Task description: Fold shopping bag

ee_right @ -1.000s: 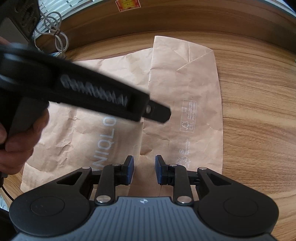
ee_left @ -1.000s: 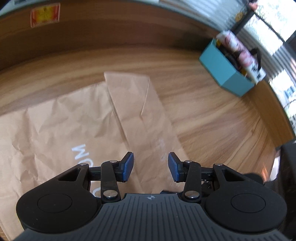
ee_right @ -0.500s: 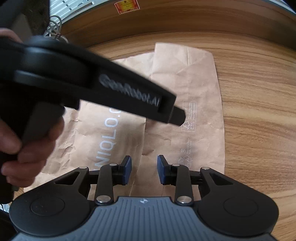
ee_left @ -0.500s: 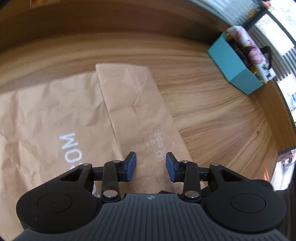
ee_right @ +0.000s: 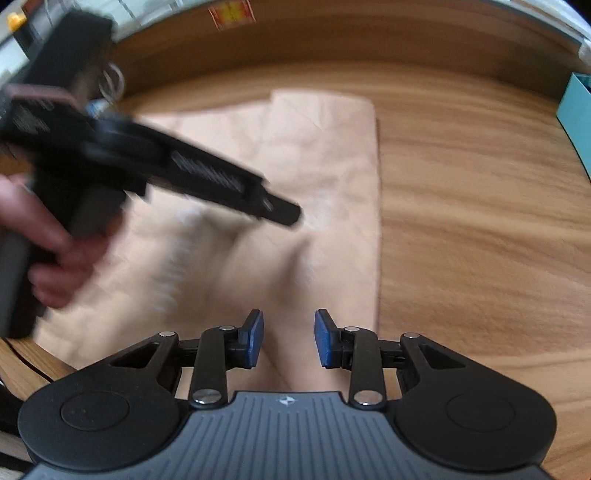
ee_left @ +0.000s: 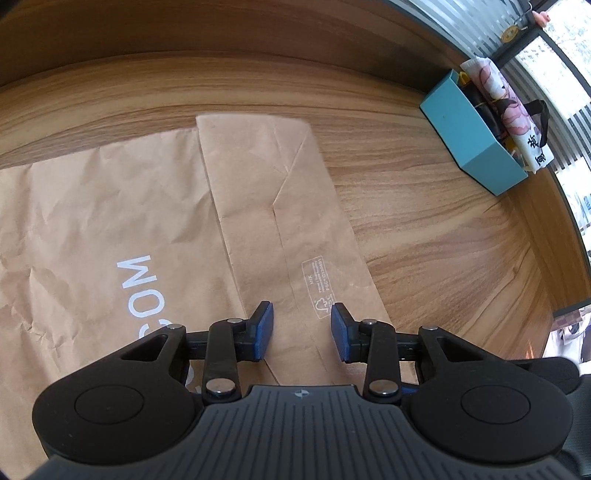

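A brown paper shopping bag (ee_left: pixel 92 221) with white lettering lies flat on the wooden table (ee_left: pixel 424 221). Its bottom flap (ee_left: pixel 266 192) is folded over onto the body, and a small printed mark shows on the flap. My left gripper (ee_left: pixel 299 328) hovers over the near end of that flap, blue pads apart with nothing between them. The right wrist view is blurred. There my right gripper (ee_right: pixel 288 339) stands open above the near part of the bag (ee_right: pixel 332 177). The left gripper (ee_right: pixel 288 216), held by a hand (ee_right: pixel 48 258), reaches in from the left over the bag.
A teal box (ee_left: pixel 472 147) holding a flowered cloth pouch (ee_left: pixel 498 88) stands at the far right of the table, and its corner shows in the right wrist view (ee_right: pixel 576 122). A wooden back wall carries a red and yellow sticker (ee_right: pixel 231 16). A white cable loop (ee_right: pixel 110 79) lies far left.
The left gripper sank closer to the flap and its pads drew slightly closer. The right gripper's pads opened a little and its view shifted sideways and blurred.
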`<state>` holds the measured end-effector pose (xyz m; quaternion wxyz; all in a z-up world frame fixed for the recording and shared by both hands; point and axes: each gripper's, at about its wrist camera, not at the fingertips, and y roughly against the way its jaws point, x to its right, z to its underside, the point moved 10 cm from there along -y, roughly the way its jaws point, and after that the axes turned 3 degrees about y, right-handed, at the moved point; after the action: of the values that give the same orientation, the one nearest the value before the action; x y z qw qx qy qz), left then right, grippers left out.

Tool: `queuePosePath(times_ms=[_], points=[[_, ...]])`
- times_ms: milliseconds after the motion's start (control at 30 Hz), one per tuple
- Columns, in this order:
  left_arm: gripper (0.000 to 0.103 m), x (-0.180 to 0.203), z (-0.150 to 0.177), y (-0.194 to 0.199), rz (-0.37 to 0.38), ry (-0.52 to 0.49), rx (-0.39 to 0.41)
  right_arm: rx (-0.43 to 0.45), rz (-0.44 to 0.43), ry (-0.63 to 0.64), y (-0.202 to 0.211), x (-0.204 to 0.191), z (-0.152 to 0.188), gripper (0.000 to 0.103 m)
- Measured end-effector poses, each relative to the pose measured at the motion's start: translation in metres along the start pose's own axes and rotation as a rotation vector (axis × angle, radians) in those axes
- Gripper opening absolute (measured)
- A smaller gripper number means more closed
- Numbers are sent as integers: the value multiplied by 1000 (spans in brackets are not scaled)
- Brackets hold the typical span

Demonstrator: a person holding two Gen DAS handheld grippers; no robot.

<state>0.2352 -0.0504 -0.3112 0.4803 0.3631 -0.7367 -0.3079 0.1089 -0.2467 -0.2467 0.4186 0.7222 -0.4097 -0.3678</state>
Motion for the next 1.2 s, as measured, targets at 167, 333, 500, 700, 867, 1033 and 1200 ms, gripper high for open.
queuePosePath(times_ms=[167, 333, 500, 700, 867, 1033, 1200], points=[[38, -1, 7, 2, -16, -10, -2, 8, 13, 31, -4, -1, 11, 37], [38, -2, 14, 5, -26, -4, -1, 13, 2, 40, -11, -6, 16, 42], [38, -3, 25, 11, -51, -18, 3, 10, -42, 69, -10, -30, 28, 46], [38, -2, 39, 16, -72, -19, 6, 4, -105, 111, -5, -47, 43, 45], [38, -5, 49, 21, -88, 32, 15, 6, -83, 132, 12, -23, 48, 45], [38, -5, 53, 23, -105, 76, 13, 31, -69, 192, 32, 18, 27, 45], [38, -2, 55, 24, -142, 90, 16, 45, -85, 285, 39, 63, -11, 45]])
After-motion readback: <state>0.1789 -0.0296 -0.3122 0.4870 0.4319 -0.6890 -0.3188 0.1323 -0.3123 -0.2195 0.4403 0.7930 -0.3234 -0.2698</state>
